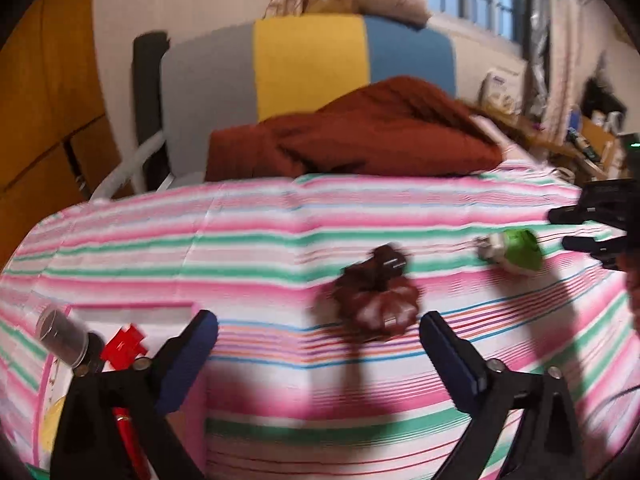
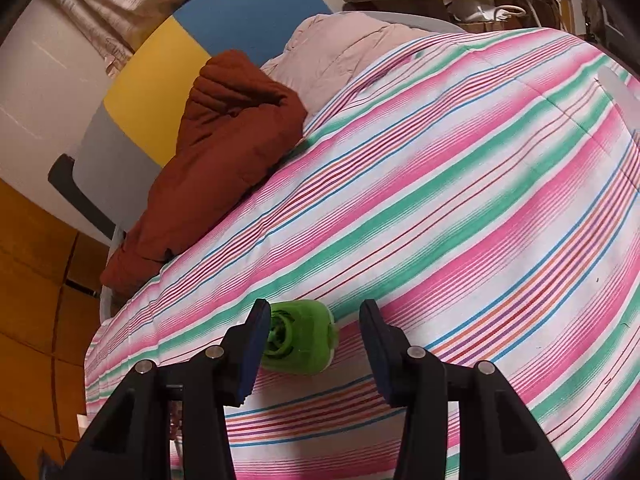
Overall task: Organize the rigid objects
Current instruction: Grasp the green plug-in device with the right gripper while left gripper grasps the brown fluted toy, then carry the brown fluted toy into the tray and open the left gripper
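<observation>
Your right tool [image 2: 316, 344], half-open, straddles the green toy [image 2: 298, 338]; left pad seemingly touching. Left tool [image 1: 320, 332] wide, farther off.

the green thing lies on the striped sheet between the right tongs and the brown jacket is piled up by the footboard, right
One slip: the green thing lies on the striped sheet between the right tongs, but the brown jacket is piled by the headboard, as the right wrist view shows.
</observation>
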The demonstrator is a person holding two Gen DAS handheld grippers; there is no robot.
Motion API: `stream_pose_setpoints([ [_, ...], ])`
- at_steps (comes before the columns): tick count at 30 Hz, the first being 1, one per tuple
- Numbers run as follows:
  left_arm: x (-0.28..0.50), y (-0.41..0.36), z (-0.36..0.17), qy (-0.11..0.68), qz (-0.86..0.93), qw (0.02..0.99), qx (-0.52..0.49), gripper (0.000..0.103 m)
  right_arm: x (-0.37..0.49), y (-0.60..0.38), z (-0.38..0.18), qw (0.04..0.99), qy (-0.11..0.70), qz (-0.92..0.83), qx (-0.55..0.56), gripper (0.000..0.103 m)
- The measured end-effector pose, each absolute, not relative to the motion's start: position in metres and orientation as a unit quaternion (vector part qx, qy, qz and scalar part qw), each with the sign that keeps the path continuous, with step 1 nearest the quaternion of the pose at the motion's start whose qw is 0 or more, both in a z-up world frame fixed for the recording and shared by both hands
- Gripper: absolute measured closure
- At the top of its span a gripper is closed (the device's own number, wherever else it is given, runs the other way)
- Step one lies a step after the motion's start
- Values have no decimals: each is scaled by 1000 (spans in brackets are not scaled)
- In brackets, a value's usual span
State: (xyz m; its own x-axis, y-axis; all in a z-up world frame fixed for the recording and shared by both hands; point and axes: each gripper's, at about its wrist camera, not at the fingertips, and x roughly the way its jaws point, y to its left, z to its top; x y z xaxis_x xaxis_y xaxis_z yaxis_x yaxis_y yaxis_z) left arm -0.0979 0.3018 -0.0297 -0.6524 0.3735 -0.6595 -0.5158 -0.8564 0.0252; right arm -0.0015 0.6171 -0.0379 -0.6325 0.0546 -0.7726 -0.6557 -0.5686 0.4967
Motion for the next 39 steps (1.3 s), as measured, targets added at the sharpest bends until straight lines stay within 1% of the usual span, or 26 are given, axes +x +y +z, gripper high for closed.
stream_pose_setpoints([
  [1,-97,308,-29,111,902,253,-331,0,-1,618,-39,222,410,805,-367,52],
  [3,-102,322,-29,124,902,252,-329,0,-1,618,-40,221,411,804,-369,42],
  [5,-116,333,-31,120,900,246,-338,0,-3,617,-41,217,410,805,-371,42],
  [6,-122,336,-32,108,900,248,-341,2,-4,617,-41,215,409,805,-372,42],
  [7,-128,339,-33,97,899,255,-342,9,-5,616,-41,212,408,806,-373,42],
  [8,-132,342,-34,93,898,258,-343,13,-6,616,-41,209,407,807,-373,42],
  [10,-138,350,-41,102,894,264,-348,34,-8,615,-41,206,403,810,-373,41],
  [11,-138,352,-45,106,890,272,-351,41,-10,614,-42,205,399,812,-374,41],
  [12,-138,354,-50,114,885,280,-355,54,-12,614,-42,202,395,814,-376,41],
  [13,-135,352,-51,114,887,288,-343,57,-14,613,-43,200,391,815,-379,41],
  [15,-125,348,-53,126,889,304,-319,60,-17,612,-43,195,388,816,-382,41],
  [17,-115,343,-53,135,888,317,-304,66,-20,611,-43,191,384,818,-382,41],
  [19,-106,339,-52,138,889,320,-296,77,-22,609,-43,189,376,822,-385,41],
  [20,-102,336,-51,136,889,321,-296,78,-23,608,-43,188,374,822,-385,41],
  [21,-99,334,-50,132,889,324,-297,83,-24,608,-44,186,373,823,-386,41],
  [24,-89,326,-49,117,886,330,-303,84,-27,608,-49,184,373,822,-388,41],
  [28,-74,322,-50,120,887,337,-293,84,-34,605,-56,172,367,822,-399,41],
  [29,-73,321,-50,121,886,339,-292,84,-36,604,-59,157,374,819,-405,39],
  [33,-71,317,-50,115,887,338,-292,84,-37,596,-65,78,440,792,-417,39],
  [35,-70,315,-51,114,888,338,-290,84,-34,593,-63,64,451,787,-416,39],
  [36,-70,315,-51,114,888,338,-289,84,-33,593,-58,76,435,795,-416,39],
  [39,-70,315,-52,113,888,338,-289,84,-37,587,-38,138,331,840,-408,39],
])
